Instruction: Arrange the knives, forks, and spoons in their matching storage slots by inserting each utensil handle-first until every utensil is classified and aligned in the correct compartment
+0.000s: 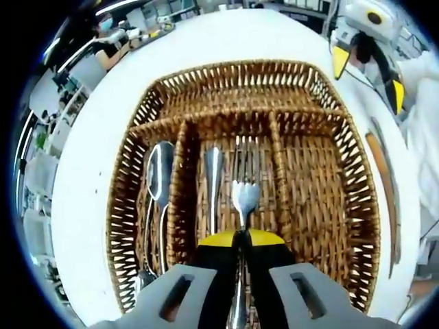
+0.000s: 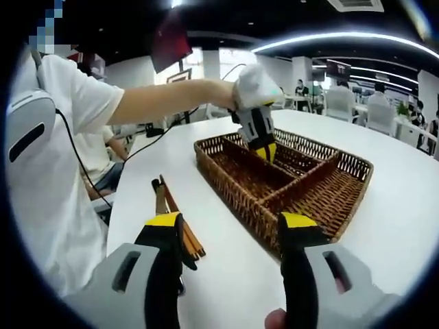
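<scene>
In the left gripper view, my left gripper (image 1: pixel 240 240) is shut on a steel fork (image 1: pixel 245 195), tines pointing away, over the middle slot of a wicker cutlery basket (image 1: pixel 226 72). More forks (image 1: pixel 247 156) and another shiny utensil (image 1: pixel 214 171) lie in that slot. Spoons (image 1: pixel 160 175) rest in the left slot. The right slot looks bare. In the right gripper view, my right gripper (image 2: pixel 232 233) stands open above the table, short of the basket (image 2: pixel 230 185). The left gripper (image 2: pixel 259 137), held by a gloved hand, dips into the basket there. Wooden-handled knives (image 2: pixel 175 216) lie on the table beside the basket.
The basket sits on a round white table (image 2: pixel 226 281). The knives (image 1: pixel 376 154) lie just outside the basket's right wall, and the right gripper (image 1: pixel 367 75) hovers beyond them. A person in a white shirt (image 2: pixel 62 157) stands at the left. Chairs and tables fill the background.
</scene>
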A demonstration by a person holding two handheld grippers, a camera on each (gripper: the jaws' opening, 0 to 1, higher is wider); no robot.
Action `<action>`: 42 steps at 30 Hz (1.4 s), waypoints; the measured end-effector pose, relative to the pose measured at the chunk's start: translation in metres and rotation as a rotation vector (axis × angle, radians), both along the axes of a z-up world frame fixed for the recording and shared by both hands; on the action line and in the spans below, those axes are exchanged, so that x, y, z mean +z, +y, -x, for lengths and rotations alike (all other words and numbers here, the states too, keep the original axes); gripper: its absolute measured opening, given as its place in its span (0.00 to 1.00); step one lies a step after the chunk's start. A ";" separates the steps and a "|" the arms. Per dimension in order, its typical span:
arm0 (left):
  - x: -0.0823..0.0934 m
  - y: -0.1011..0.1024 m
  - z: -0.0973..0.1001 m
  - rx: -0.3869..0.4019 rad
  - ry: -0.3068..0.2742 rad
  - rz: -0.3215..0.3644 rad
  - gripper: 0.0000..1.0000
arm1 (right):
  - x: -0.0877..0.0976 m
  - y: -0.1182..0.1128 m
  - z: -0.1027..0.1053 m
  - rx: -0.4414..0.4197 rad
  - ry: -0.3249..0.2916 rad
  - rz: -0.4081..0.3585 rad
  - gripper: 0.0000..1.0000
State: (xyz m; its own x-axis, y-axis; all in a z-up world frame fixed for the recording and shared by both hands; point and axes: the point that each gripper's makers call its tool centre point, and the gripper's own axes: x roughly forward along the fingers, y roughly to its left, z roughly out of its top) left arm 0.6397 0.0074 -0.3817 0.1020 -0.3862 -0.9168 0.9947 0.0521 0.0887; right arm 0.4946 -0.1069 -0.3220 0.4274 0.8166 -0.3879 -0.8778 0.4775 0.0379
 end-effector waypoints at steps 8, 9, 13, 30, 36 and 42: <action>0.004 0.002 -0.003 0.019 -0.011 0.007 0.04 | 0.001 0.000 0.001 -0.002 -0.004 0.000 0.57; 0.006 0.002 -0.004 0.021 -0.013 0.010 0.05 | 0.002 0.000 0.001 -0.002 -0.005 0.000 0.57; 0.010 0.003 -0.004 0.028 -0.021 0.016 0.07 | 0.003 0.000 0.001 -0.003 -0.009 -0.001 0.57; 0.030 0.011 -0.009 0.093 -0.081 0.073 0.14 | 0.007 0.003 0.005 0.000 -0.023 0.004 0.57; 0.037 0.011 -0.005 0.117 -0.104 0.104 0.16 | 0.005 0.005 0.007 0.003 -0.022 0.009 0.57; 0.046 0.017 -0.006 0.153 -0.140 0.138 0.19 | 0.004 0.008 0.010 0.011 -0.024 0.013 0.57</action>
State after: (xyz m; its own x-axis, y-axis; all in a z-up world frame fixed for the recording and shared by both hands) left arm 0.6457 0.0240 -0.3353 0.2906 -0.4771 -0.8294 0.9530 0.2220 0.2063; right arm 0.4843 -0.0991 -0.3177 0.4277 0.8160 -0.3887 -0.8835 0.4682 0.0108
